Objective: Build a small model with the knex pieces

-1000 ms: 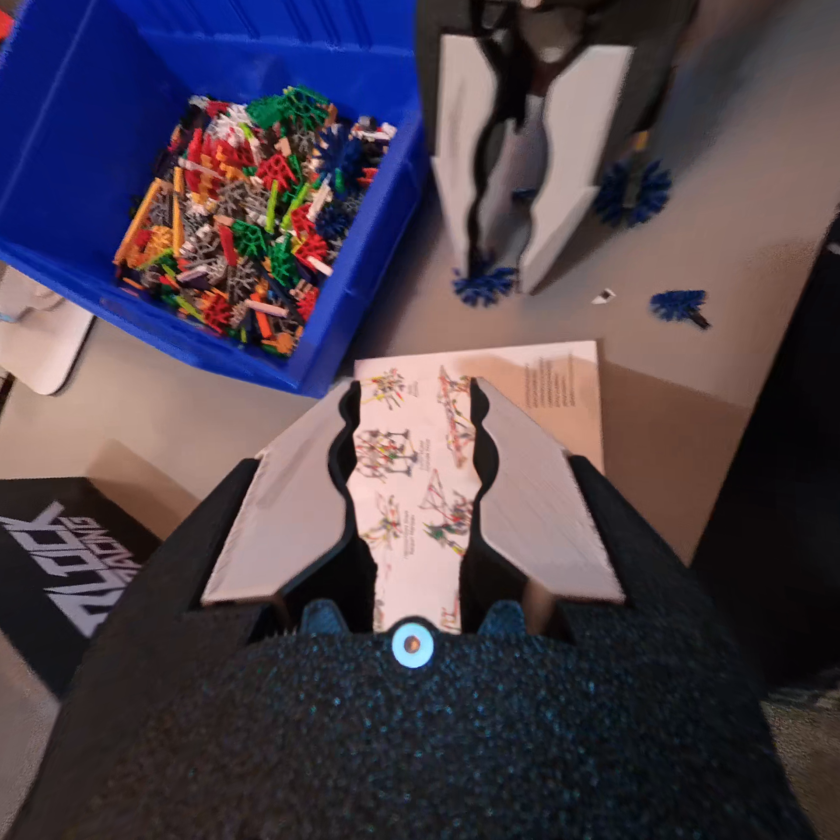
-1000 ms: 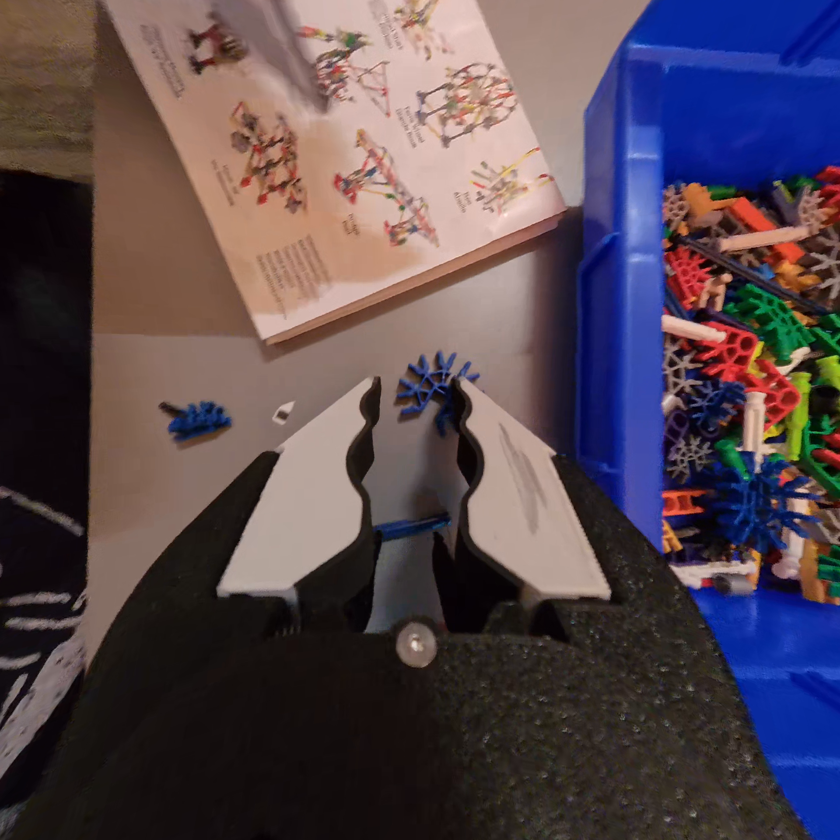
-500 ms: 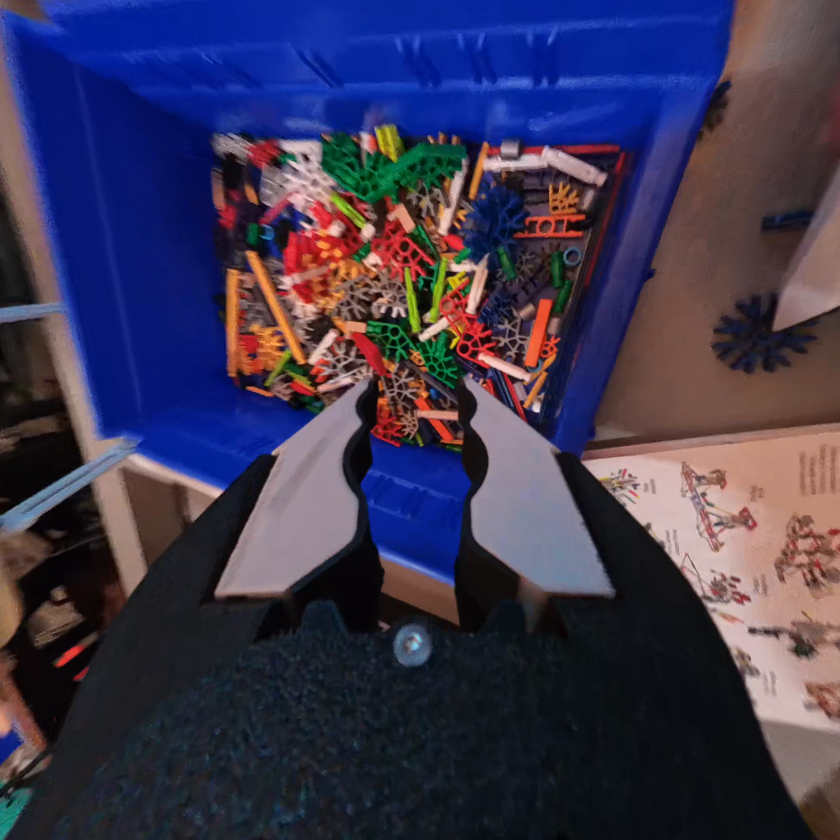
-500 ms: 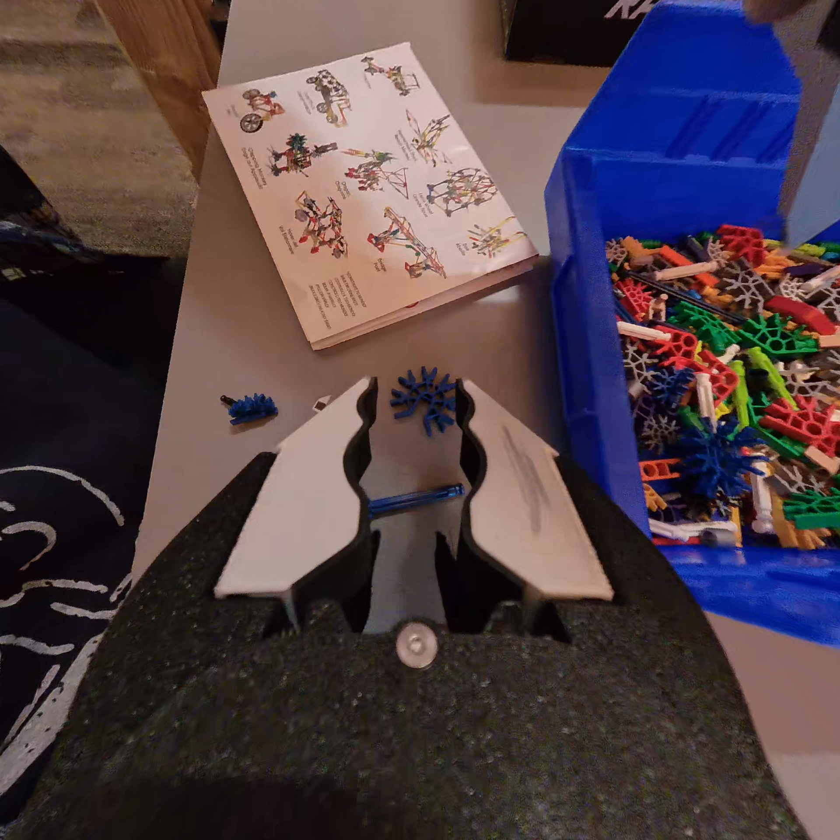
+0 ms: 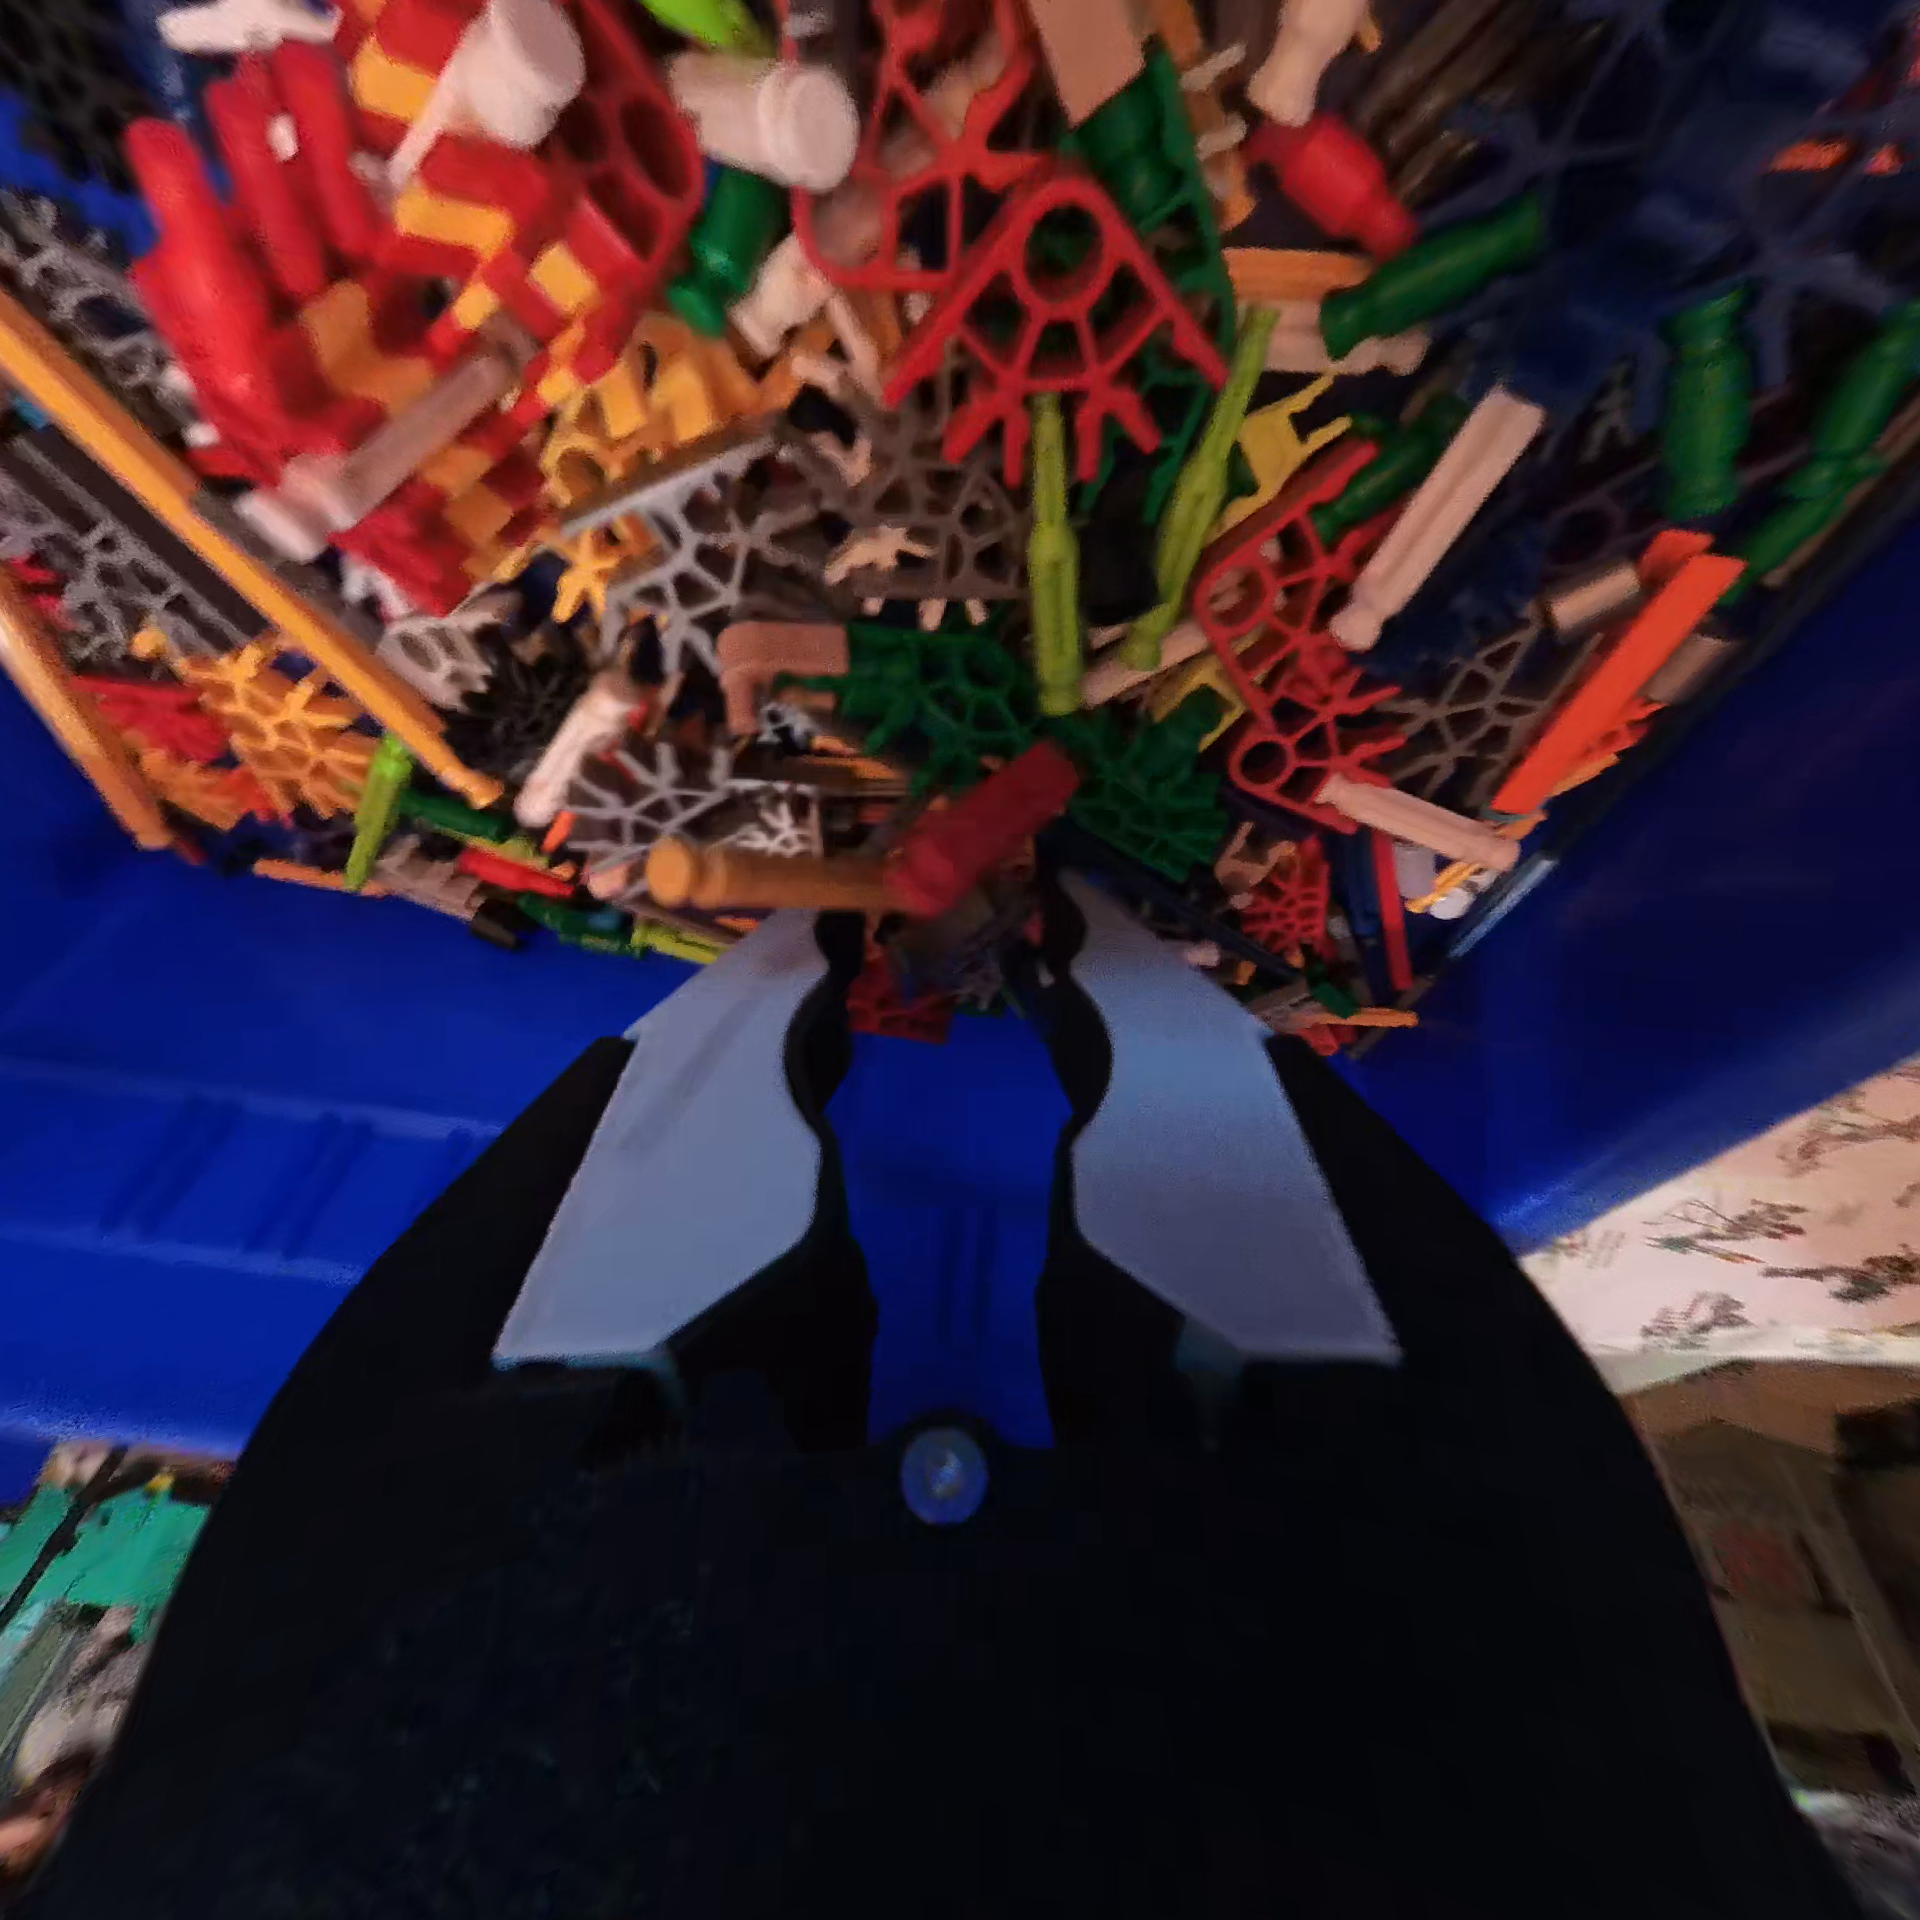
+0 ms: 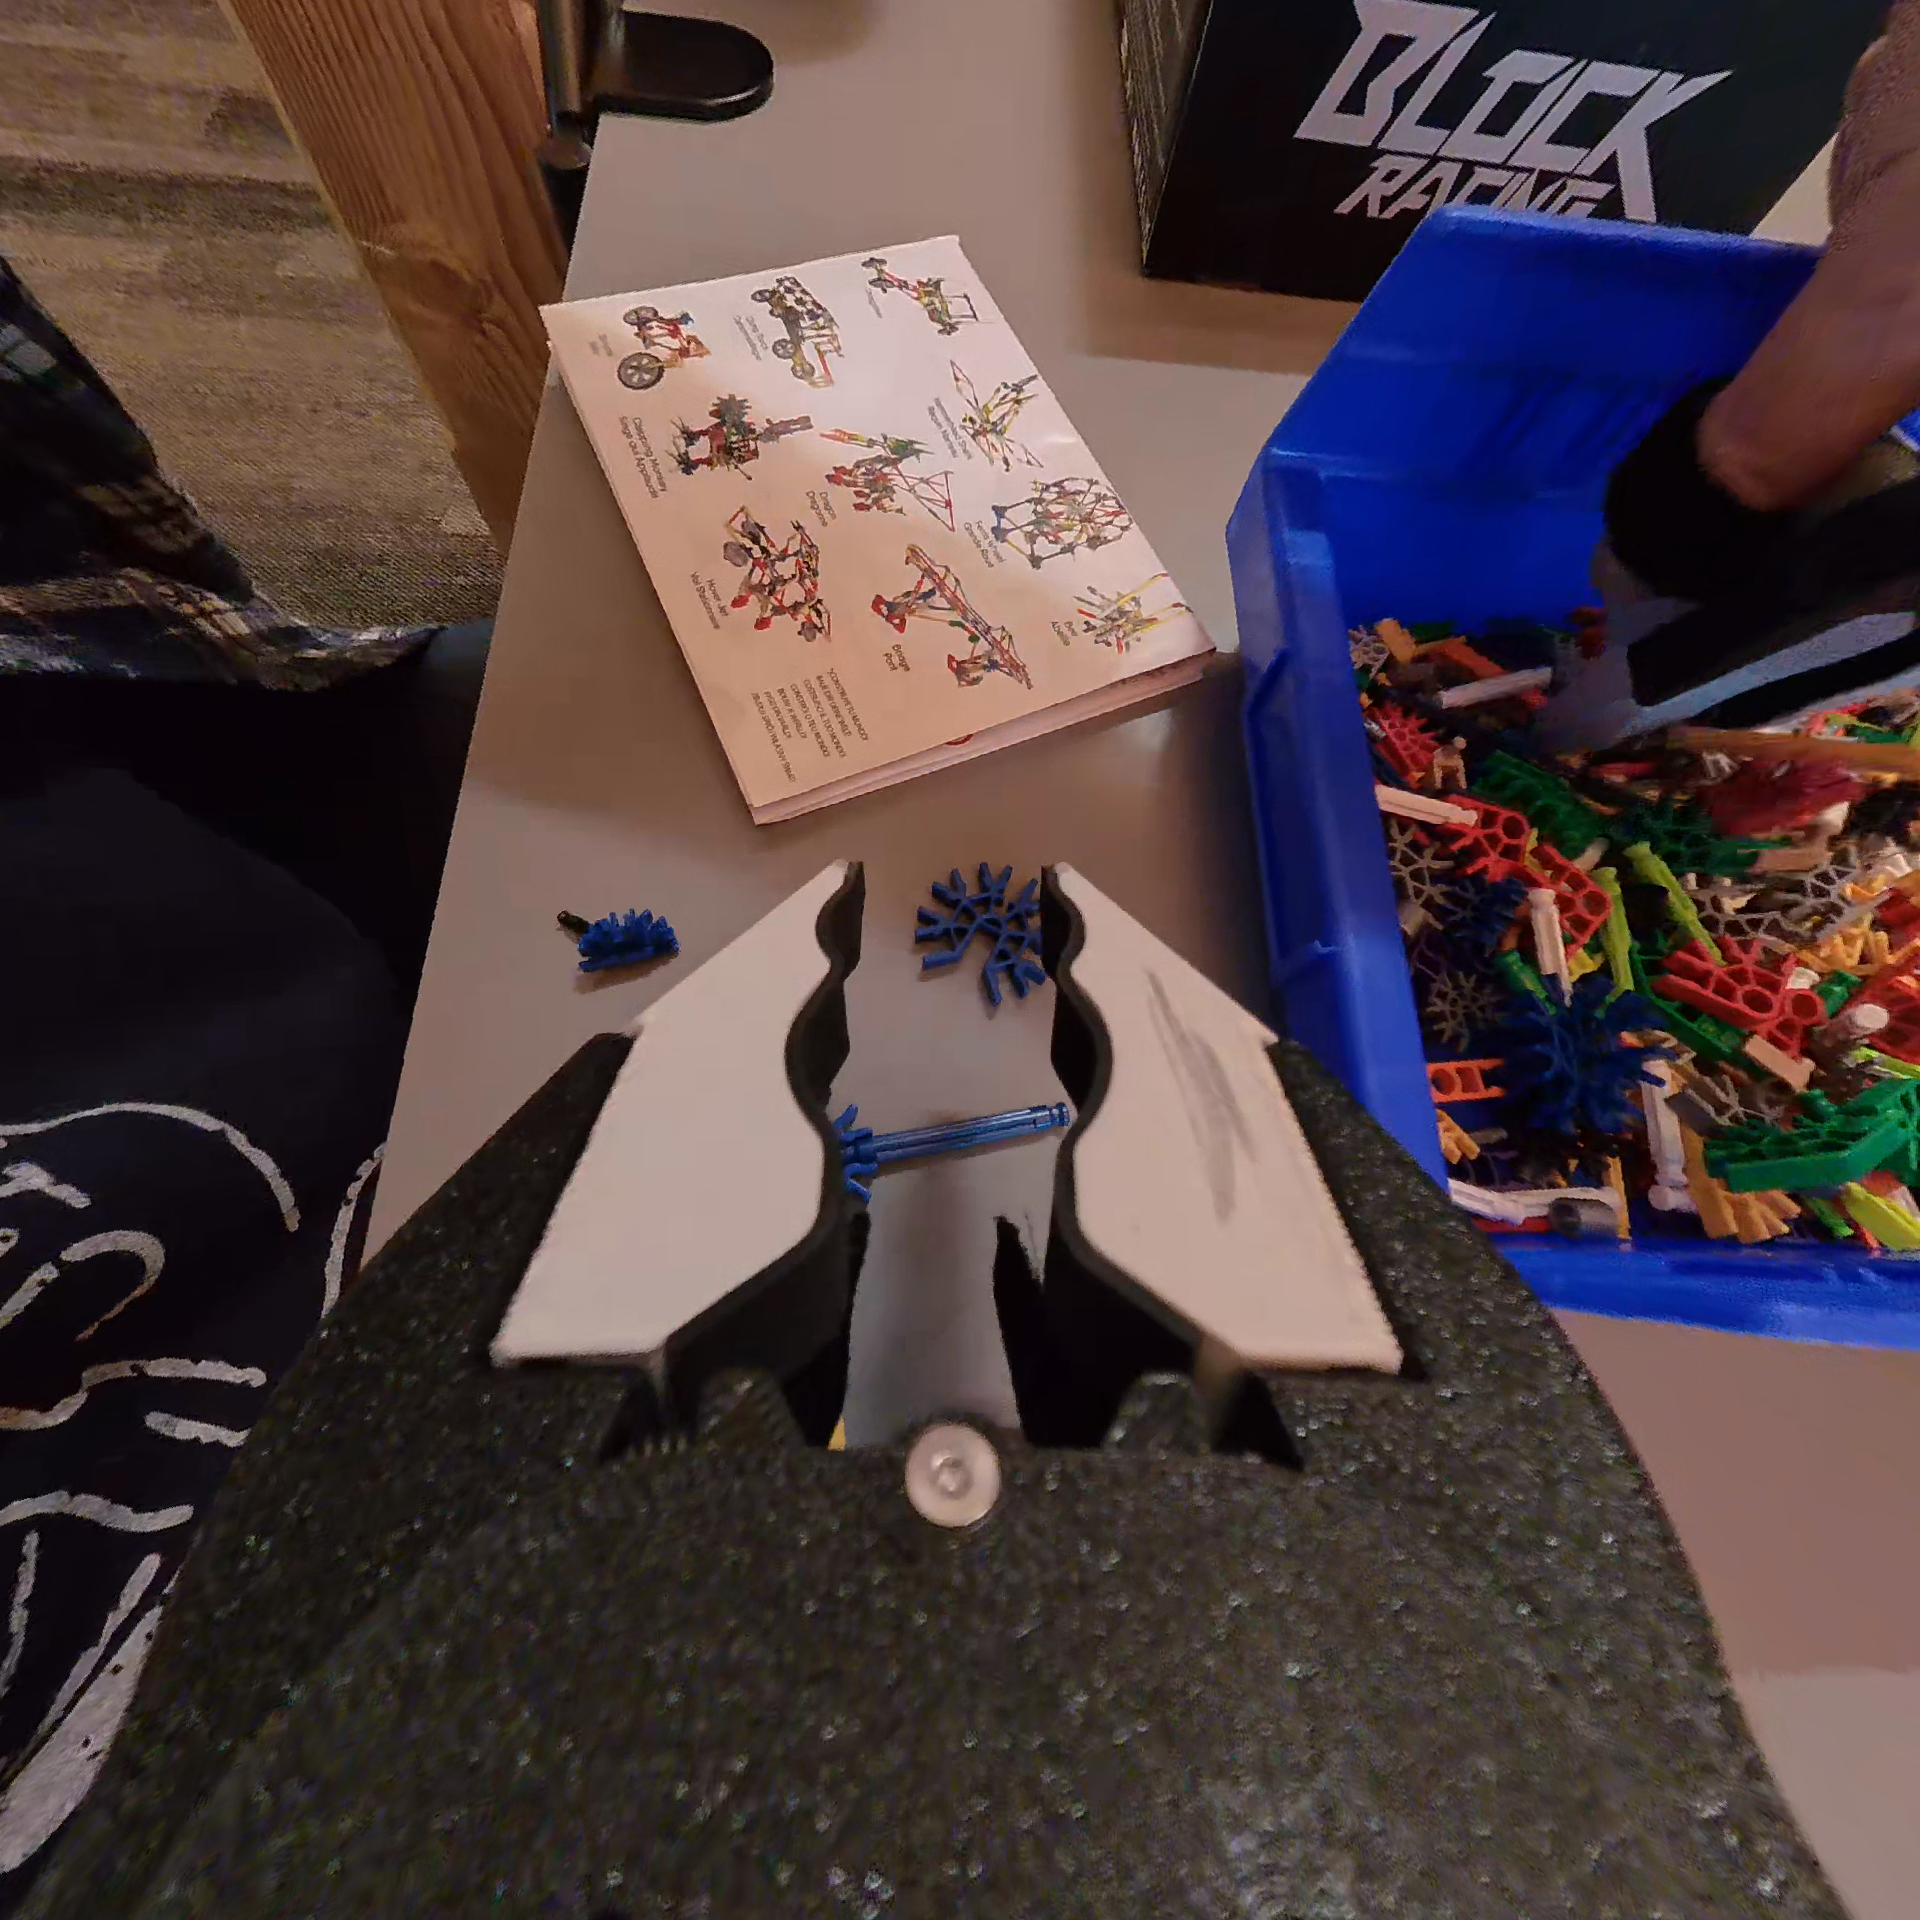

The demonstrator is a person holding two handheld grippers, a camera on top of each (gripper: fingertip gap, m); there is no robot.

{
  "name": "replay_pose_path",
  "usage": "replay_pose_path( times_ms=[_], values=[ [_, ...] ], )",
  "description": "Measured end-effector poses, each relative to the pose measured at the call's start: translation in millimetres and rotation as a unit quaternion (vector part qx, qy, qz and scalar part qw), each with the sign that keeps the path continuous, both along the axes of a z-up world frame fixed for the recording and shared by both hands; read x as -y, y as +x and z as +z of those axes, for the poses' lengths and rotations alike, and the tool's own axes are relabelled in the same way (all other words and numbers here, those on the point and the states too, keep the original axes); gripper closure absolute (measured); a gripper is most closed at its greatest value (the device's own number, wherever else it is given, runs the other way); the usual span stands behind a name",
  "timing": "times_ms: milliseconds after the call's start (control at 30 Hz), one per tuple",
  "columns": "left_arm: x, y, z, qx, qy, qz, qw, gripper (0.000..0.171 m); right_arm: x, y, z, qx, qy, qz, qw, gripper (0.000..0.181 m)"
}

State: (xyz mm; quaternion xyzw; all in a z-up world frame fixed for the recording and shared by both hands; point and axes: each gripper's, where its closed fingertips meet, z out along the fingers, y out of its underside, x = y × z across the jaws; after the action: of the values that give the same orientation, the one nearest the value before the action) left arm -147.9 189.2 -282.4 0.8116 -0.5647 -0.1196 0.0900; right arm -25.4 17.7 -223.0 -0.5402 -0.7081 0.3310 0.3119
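My left gripper [image 5: 940, 935] is open, its tips pushed into the near edge of a pile of mixed coloured construction pieces [image 5: 935, 520] inside a blue bin [image 5: 312, 1091]. It also shows in the right wrist view [image 6: 1766, 634], held by a hand [image 6: 1860, 343]. My right gripper [image 6: 951, 878] hangs above the grey table [image 6: 665, 790]. A short blue rod [image 6: 951, 1132] with a small connector on one end spans crosswise between its fingers, touching both. A flat blue snowflake connector [image 6: 982, 930] lies on the table beyond the tips.
A picture booklet [image 6: 873, 520] lies on the table beyond the snowflake and also shows in the left wrist view [image 5: 1714, 1257]. A small blue connector [image 6: 623, 935] lies to the left. The bin [image 6: 1320, 831] stands right, a black box [image 6: 1455, 145] behind it. The table edge runs along the left. Across from one pair of fingers to the other is roughly 20 cm.
My left gripper swung from over the booklet to the bin and dropped into the pile. My right gripper rose away from the table; the blue rod stayed between its fingers.
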Motion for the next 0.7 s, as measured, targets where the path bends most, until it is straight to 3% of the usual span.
replay_pose_path(
  times_ms=[100, 267, 433, 567, 700],
  values=[
    [-2, 1, 2, -0.003, 0.001, 0.0, 1.0, 0.148, -2, 1, 0, -0.001, 0.002, -0.004, 1.0, 0.148],
    [-9, 1, 13, 0.024, 0.038, 0.004, 0.999, 0.147, -4, 2, 2, -0.006, 0.005, -0.009, 1.0, 0.149],
    [-13, 16, 44, 0.111, 0.118, -0.003, 0.987, 0.147, -13, 2, 5, -0.014, 0.008, -0.029, 0.999, 0.149],
    [-5, 45, 83, 0.249, 0.186, 0.018, 0.95, 0.148, -28, 2, 15, -0.042, 0.026, -0.066, 0.997, 0.146],
    [17, 78, 127, 0.408, 0.235, 0.059, 0.88, 0.148, -51, 3, 40, -0.107, 0.062, -0.119, 0.985, 0.142]
  ],
)
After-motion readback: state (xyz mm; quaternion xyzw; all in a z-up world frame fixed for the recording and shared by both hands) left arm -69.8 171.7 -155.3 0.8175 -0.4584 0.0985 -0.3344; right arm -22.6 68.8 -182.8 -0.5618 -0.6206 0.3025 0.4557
